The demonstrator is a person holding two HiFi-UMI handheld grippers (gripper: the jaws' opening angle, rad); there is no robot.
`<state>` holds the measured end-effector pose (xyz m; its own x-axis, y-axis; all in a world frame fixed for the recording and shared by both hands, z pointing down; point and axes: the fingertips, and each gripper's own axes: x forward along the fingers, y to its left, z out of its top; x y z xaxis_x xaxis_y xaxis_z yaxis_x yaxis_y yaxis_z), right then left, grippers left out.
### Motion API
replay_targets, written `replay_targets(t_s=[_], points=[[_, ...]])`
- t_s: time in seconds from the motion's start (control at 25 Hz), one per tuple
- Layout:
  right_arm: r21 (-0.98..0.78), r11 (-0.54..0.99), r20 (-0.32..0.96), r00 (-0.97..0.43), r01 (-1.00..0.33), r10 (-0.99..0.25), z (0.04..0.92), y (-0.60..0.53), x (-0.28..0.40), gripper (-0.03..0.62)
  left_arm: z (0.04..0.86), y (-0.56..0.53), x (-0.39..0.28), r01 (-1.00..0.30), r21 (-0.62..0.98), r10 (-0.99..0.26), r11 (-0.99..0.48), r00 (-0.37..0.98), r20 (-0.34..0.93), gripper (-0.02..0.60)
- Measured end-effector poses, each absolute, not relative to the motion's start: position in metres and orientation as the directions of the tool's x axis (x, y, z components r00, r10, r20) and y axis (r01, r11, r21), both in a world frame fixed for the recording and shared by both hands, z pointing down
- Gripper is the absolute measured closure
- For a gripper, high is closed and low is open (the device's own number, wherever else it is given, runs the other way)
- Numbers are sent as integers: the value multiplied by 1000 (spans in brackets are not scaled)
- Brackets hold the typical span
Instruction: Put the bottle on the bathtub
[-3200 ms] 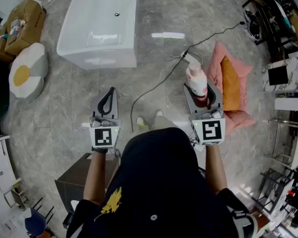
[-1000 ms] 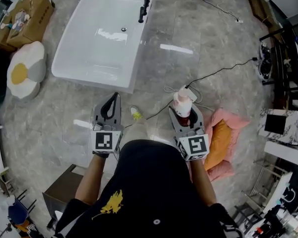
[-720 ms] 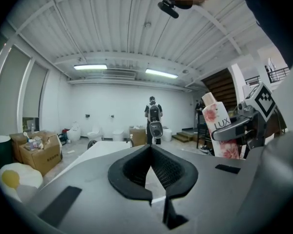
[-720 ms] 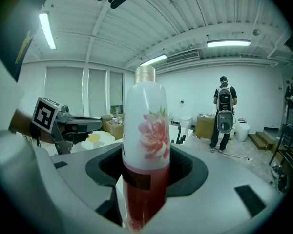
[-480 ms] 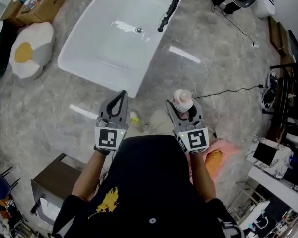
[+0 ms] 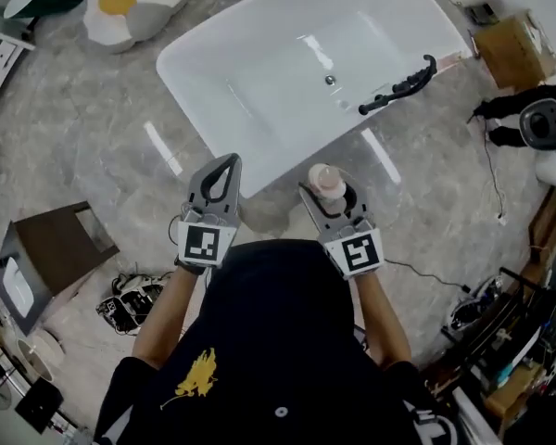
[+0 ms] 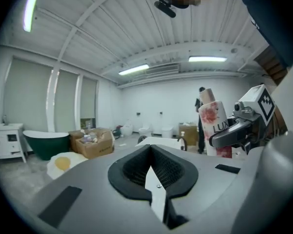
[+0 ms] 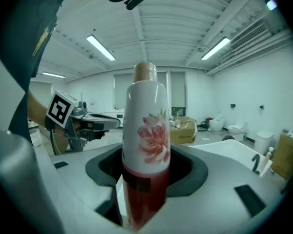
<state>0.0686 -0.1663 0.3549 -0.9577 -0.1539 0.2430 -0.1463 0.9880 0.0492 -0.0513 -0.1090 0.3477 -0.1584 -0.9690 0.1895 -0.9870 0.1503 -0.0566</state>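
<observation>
Grey marbled floor tiles fill the head view, with the white bathtub lying diagonally across the upper centre of the frame. A black faucet stands on the tub's near rim toward the upper right.

The right gripper, at centre frame, pinches the bottle low on its red base. The bottle stands upright between the jaws, cap up, just short of the near rim and above the floor, not yet over the tub. The left gripper, left of centre, has its jaws pressed together on nothing.

Step in hand, as judged: carry the bottle to the rim and set it down.

1. Advance the right gripper until the bottle base is fully over the flat top of the rim, left of the faucet.
2. Keep the bottle vertical. It is tall and held low, so any tilt probably swings the top.
3. Lower until the base seats flat. The rim looks narrow and glossy, so centre the base across it.
4. Spread the jaws only once the rim bears the weight, then withdraw straight back.
5. Keep the left gripper clear of the path.
</observation>
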Motion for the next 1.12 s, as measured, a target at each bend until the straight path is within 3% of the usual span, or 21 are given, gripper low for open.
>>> replay_targets(t_s=[0.28,0.6,0.84,1.12], points=[[68,929,337,-885,363,322,407,-208,43,368,376,-135,-69,-877,-62,-847,477,-477,235,565],[-58,736,378,-667,675,642,492,-167,21,368,466,-87,-73,-759,-71,-706,647,-632,320,565],[-87,599,337,-543,796,769,582,-114,-10,370,576,-66,-83,-768,-177,-668,615,-627,400,565],[-42,527,358,-479,849,801,689,-57,-34,370,670,-49,-106,-746,-168,-653,644,-651,387,565]])
